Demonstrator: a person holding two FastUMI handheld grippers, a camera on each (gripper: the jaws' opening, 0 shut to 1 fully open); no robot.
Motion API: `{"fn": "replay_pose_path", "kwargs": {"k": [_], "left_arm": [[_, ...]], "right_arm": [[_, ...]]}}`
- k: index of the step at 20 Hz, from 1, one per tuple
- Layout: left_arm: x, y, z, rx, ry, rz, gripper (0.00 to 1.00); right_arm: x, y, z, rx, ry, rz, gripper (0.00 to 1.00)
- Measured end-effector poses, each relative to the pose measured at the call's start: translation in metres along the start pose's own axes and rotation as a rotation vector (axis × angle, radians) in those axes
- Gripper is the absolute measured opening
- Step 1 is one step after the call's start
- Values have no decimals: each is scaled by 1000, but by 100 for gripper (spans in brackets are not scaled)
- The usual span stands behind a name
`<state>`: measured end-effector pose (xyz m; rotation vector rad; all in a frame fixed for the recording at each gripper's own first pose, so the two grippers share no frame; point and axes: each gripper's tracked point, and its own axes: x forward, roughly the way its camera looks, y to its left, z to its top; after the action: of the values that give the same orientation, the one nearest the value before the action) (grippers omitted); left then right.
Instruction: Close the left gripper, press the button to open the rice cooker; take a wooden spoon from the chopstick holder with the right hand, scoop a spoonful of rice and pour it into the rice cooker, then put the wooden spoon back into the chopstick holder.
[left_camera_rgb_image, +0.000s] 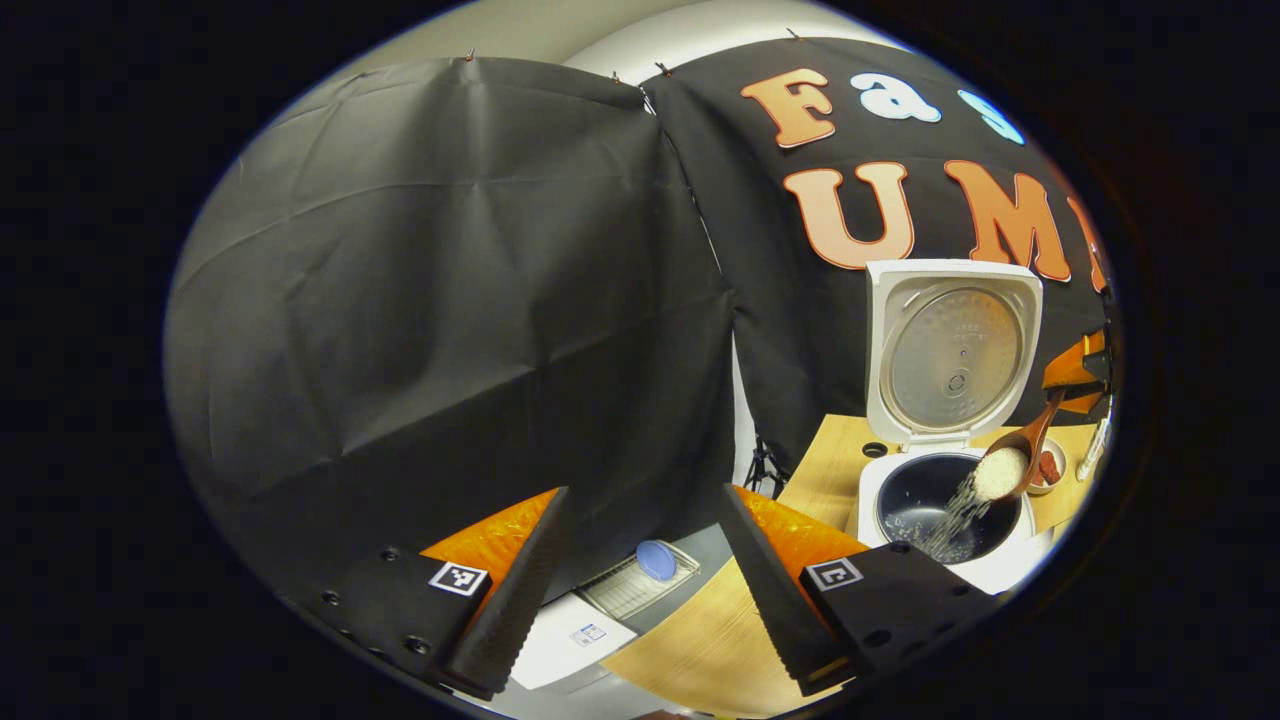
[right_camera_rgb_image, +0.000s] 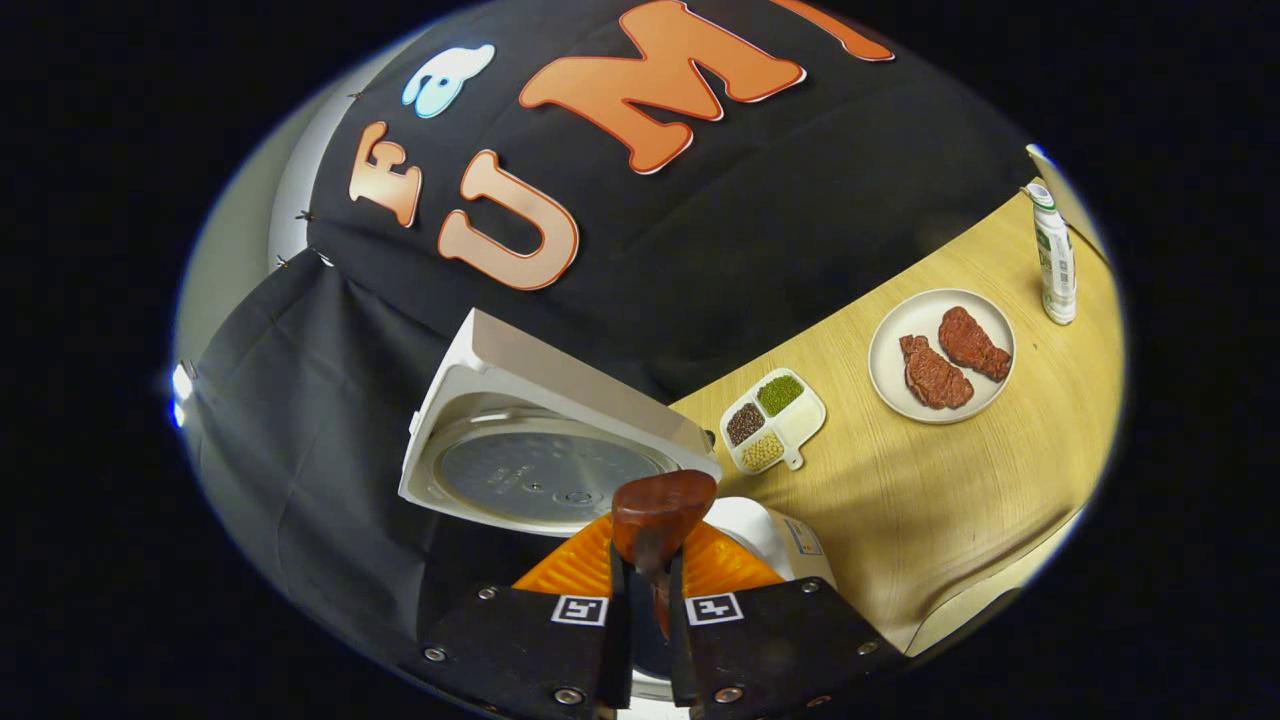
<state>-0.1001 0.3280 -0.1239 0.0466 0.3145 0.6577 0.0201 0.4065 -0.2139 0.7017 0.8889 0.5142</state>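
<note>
While the white rice cooker (left_camera_rgb_image: 950, 480) is sitting on the light wooden desk (left_camera_rgb_image: 700, 640) with its lid (left_camera_rgb_image: 952, 345) flipped fully up, the right gripper (right_camera_rgb_image: 648, 610) is holding the brown wooden spoon (left_camera_rgb_image: 1015, 460) tilted over the dark inner pot (left_camera_rgb_image: 915, 500), and white rice (left_camera_rgb_image: 960, 510) is spilling off the bowl of the spoon in a stream down into the pot. Some grains are already lying on the pot's bottom. In the right gripper view the jaws are clenched on the spoon's handle, with the rounded back of the spoon sticking up just in front of them and the cooker's lid right behind it.

The left gripper (left_camera_rgb_image: 640, 590) is hanging off to the side of the cooker, well apart from it, jaws released and wide with nothing between them.

Farther along the desk, a small white divided dish of beans (right_camera_rgb_image: 773, 420) is sitting near the cooker, a round white plate (right_camera_rgb_image: 890, 350) with two reddish pieces of meat (right_camera_rgb_image: 950, 360) is beyond it, and a white-and-green bottle (right_camera_rgb_image: 1055, 260) is standing upright past the plate.
</note>
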Motion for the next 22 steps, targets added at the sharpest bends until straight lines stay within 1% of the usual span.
{"fn": "replay_pose_path", "kwargs": {"k": [3,4,5,6,7,8,9,10,12,13,16,20,22], "left_arm": [[0,2,-2,5,2,5,100],[0,2,-2,4,2,2,96],[0,1,-1,5,4,1,100],[0,2,-3,5,6,0,96],[-1,2,-4,4,7,0,96],[-2,3,-6,3,9,1,100],[-2,3,-5,3,11,0,100],[-2,3,-6,4,11,0,96],[-4,4,-5,7,10,1,96],[-4,4,-6,8,11,-1,100],[-4,7,-10,5,17,3,100],[-2,9,-13,-2,28,5,100],[-2,11,-16,-3,30,6,100]], "right_arm": [[2,3,4,-15,-11,6,14],[3,5,3,-26,-10,6,14],[4,7,3,-27,-5,12,14],[3,10,0,-22,2,20,14],[4,16,-1,-14,6,36,14],[3,20,-1,-11,6,48,14],[4,24,-2,-9,8,57,14],[4,27,-2,-17,8,61,14],[6,35,-2,-47,5,70,14],[7,39,-2,-59,2,77,14],[8,51,-4,-104,4,95,14],[12,63,-9,-213,-9,102,14],[12,70,-9,-249,-15,109,14]]}}
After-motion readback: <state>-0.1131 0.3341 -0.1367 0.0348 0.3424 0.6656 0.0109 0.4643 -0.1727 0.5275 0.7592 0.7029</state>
